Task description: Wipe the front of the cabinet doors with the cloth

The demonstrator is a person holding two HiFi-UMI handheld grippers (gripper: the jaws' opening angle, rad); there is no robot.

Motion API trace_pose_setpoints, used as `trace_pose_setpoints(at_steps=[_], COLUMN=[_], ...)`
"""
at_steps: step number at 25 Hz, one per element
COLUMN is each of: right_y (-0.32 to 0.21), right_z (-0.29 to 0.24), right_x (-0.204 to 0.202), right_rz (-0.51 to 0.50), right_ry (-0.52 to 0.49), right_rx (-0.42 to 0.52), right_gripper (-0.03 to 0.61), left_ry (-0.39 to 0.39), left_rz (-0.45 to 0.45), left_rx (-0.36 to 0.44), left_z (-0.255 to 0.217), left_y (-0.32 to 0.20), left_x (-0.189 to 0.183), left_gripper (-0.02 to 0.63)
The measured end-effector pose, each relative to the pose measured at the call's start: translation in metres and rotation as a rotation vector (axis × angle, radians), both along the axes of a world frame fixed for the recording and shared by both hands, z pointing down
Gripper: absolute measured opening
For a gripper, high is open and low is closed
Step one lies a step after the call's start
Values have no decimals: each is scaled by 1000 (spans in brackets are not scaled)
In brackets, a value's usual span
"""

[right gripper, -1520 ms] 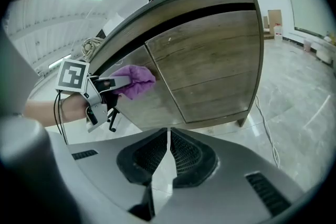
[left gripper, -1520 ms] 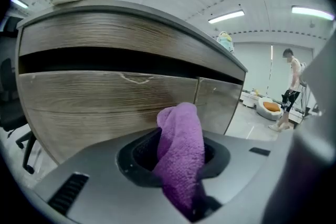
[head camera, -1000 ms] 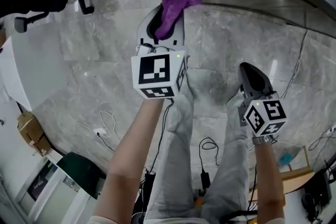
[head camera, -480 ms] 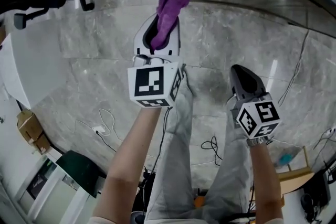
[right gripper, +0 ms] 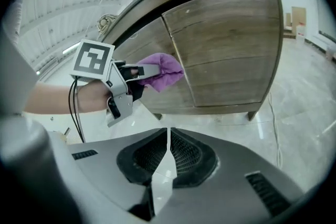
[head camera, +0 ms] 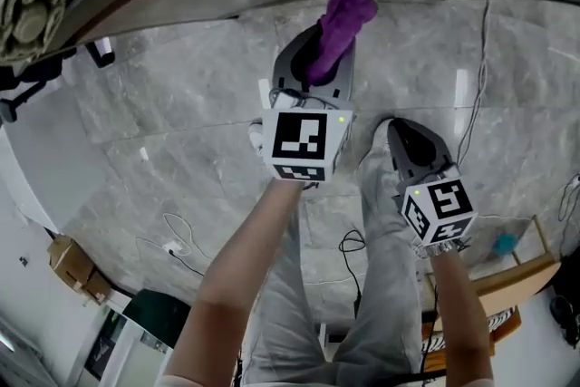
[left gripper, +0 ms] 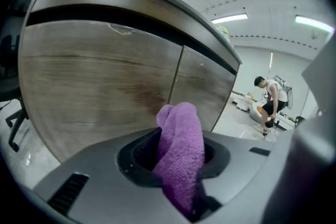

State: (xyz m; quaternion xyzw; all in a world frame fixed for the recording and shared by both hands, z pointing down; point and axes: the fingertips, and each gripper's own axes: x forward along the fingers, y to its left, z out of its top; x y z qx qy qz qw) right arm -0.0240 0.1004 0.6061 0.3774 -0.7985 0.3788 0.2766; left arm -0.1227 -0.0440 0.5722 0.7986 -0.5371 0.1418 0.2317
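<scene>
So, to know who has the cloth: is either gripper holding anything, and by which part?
The left gripper is shut on the purple cloth near one end, the bunched rest sticking out; the right gripper, shut, holds nothing.

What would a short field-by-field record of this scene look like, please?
left gripper: shut on the purple cloth
right gripper: jaws together, nothing between them, back from the cabinet
cloth position: raised at the wooden cabinet doors, near the seam between them; contact cannot be told
floor: grey marble tiles
</scene>
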Motion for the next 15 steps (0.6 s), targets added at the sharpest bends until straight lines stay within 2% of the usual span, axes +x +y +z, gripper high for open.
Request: trace_pose_setpoints(at_steps=[3,8,11,15], right_y=[2,-1,-3,-13], right_z=[11,24,27,25], right_x=[47,94,94,62], right_rz=[83,157,184,171], right_ry=[24,61,61,47], right_rx=[-21,-23,-21,-5], right_gripper=[35,35,35,35], left_ry=[15,-13,-29,-51], left_rz=[0,-88,-102,-114], left_rx=[-32,-50,-49,-42], left_z=[15,29,29,25], left_y=[-19,-44,-44,-41], left_x=[24,10,-9,-47], left_gripper=[112,112,112,112])
